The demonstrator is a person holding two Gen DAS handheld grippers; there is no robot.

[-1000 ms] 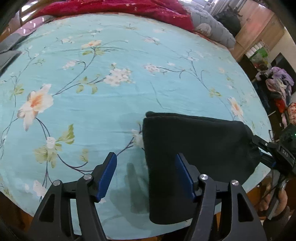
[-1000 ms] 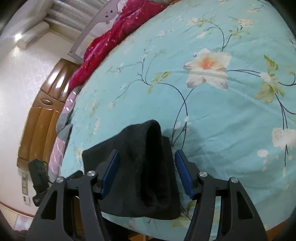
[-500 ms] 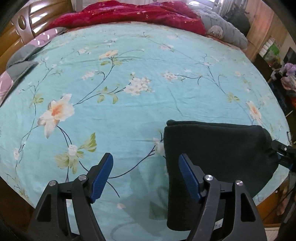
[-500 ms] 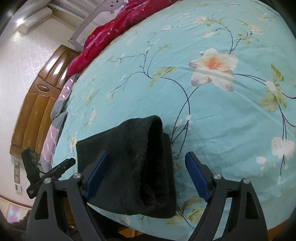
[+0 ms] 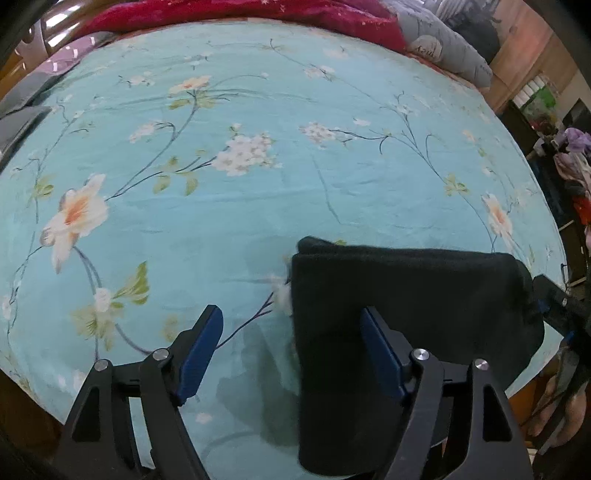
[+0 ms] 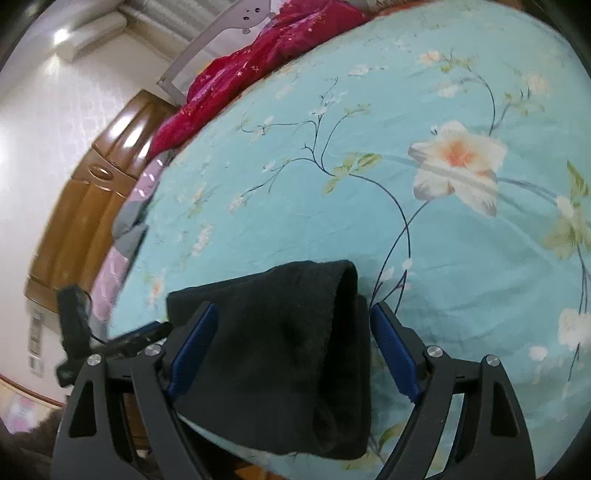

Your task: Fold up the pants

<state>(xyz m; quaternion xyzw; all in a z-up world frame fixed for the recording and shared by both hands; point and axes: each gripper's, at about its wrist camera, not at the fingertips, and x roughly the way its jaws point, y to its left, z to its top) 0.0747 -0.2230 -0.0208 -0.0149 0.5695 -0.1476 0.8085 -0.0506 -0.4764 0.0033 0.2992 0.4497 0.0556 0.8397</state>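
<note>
Left gripper is hanging wide open over the near edge of the bed, gripping nothing. Its blue pads are standing well apart; the right-hand pad is lying in front of the black cloth, the left-hand one over bare sheet. Contact between pad and cloth cannot be made out.

Right gripper is likewise gaping wide, jaws spread to either side of the folded bundle, not closing on it. One blue pad is showing in front of the cloth's left part, the other just beside its right fold. Touching or not: cannot tell.

Pants, black and fleecy, are lying folded into a thick compact rectangle at the near edge of the bed, part of the bundle drooping over that edge. In the right wrist view the pants are showing a rounded fold on the right side, layers stacked.

Bedsheet, turquoise with pale flowers and thin dark stems, is covering the mattress and lying mostly flat. A red blanket is bunching along the far edge, with a grey pillow at the far right corner. A brown wooden headboard is standing beyond the left side.
</note>
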